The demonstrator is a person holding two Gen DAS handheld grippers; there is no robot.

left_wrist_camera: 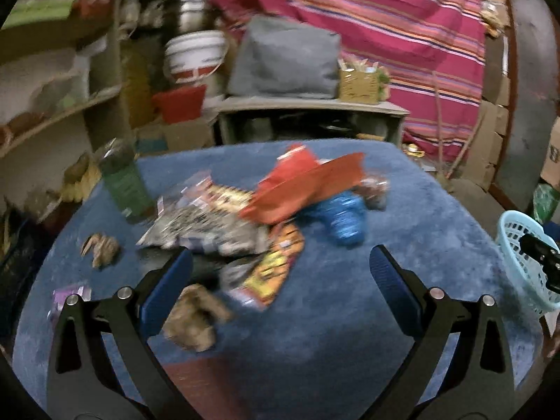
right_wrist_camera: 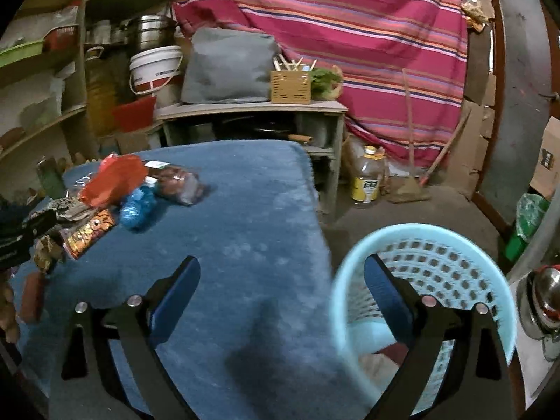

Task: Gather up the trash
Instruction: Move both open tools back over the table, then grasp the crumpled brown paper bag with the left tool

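Observation:
A pile of trash lies on the blue cloth-covered table (left_wrist_camera: 402,210): a red wrapper (left_wrist_camera: 301,185), a crumpled blue bag (left_wrist_camera: 344,218), silver and orange snack wrappers (left_wrist_camera: 269,273), a crumpled brown paper (left_wrist_camera: 194,318) and a green bottle (left_wrist_camera: 124,182). My left gripper (left_wrist_camera: 280,273) is open and empty, just above the near wrappers. My right gripper (right_wrist_camera: 281,280) is open and empty. Its right finger hangs inside the light-blue basket (right_wrist_camera: 437,245) at the table's right edge. The pile shows in the right wrist view at far left (right_wrist_camera: 112,180). The basket shows in the left wrist view (left_wrist_camera: 525,262).
A low shelf unit with a grey cushion (right_wrist_camera: 227,66) and a wicker box (right_wrist_camera: 290,87) stands behind the table. A striped red cloth (right_wrist_camera: 350,35) hangs behind. A yellow oil jug (right_wrist_camera: 367,178) and cardboard boxes sit on the floor at right. Shelves stand at left.

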